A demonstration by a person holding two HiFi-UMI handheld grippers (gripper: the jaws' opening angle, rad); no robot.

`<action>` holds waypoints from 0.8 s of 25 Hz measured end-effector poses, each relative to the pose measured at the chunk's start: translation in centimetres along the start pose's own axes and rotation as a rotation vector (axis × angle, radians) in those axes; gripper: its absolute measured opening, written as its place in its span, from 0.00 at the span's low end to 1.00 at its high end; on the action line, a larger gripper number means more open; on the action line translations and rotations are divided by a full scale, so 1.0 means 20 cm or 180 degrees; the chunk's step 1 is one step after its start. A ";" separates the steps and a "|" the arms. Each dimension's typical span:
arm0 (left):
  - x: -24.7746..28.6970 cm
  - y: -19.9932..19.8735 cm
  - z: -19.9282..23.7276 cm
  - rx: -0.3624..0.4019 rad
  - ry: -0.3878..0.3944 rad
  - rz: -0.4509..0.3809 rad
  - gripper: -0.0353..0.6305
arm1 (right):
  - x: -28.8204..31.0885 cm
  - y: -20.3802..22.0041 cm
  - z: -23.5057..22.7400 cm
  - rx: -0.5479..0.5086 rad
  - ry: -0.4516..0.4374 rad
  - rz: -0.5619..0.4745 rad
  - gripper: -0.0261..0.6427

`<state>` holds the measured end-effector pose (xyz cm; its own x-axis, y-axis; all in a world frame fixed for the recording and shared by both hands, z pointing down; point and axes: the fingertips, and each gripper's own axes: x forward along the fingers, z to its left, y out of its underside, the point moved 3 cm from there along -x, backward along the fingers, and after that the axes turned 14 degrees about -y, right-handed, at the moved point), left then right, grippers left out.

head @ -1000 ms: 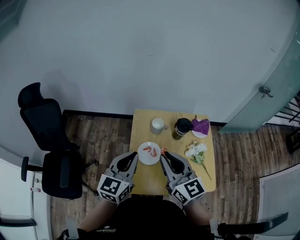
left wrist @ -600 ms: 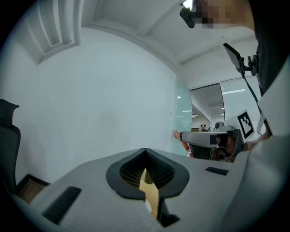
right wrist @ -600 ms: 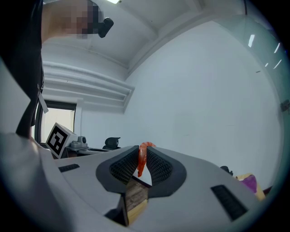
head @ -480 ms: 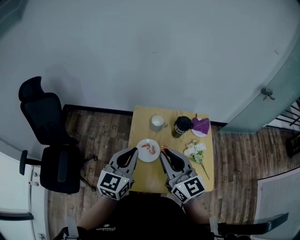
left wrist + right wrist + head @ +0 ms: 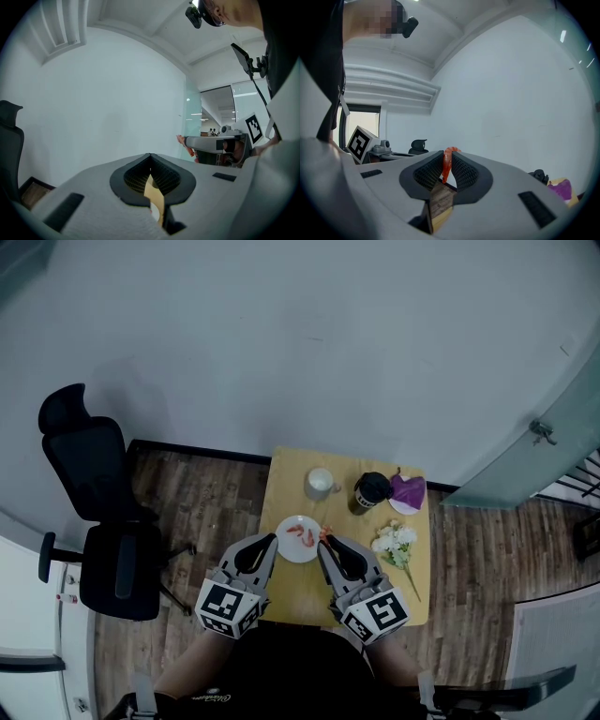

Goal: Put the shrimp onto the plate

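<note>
A white plate [image 5: 292,549] lies on the small wooden table [image 5: 309,592] with two orange shrimp [image 5: 302,535] on it. My right gripper [image 5: 322,539] is shut on a third shrimp [image 5: 447,161], which stands up between its black pads [image 5: 460,169]; the tips hang over the plate's right rim. That held shrimp [image 5: 183,142] also shows in the left gripper view, at the end of the right gripper. My left gripper [image 5: 272,539] hovers at the plate's left rim, its jaws closed together with nothing between them.
Behind the plate stand a white mug [image 5: 319,483], a dark cup [image 5: 369,491] and a purple napkin [image 5: 407,493] on a saucer. White flowers [image 5: 394,546] lie to the right. A black office chair [image 5: 103,521] stands left of the table on the wood floor.
Both grippers have shifted slightly; the right one has carried its shrimp a little left, from beside the plate to over its right rim. The jaws hold the same.
</note>
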<state>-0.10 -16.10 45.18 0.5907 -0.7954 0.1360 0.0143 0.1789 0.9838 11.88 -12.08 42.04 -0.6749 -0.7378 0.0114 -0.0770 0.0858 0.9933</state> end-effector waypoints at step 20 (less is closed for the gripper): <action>0.04 0.08 0.17 0.0004 -0.0119 0.0179 0.06 | 0.29 0.37 -0.20 0.0025 -0.0052 0.0645 0.12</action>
<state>-2.34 -18.36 47.17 0.5600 -0.8052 0.1952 -0.0189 0.2231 0.9746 10.31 -18.43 49.94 -0.6890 -0.6940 0.2089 0.0558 0.2365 0.9700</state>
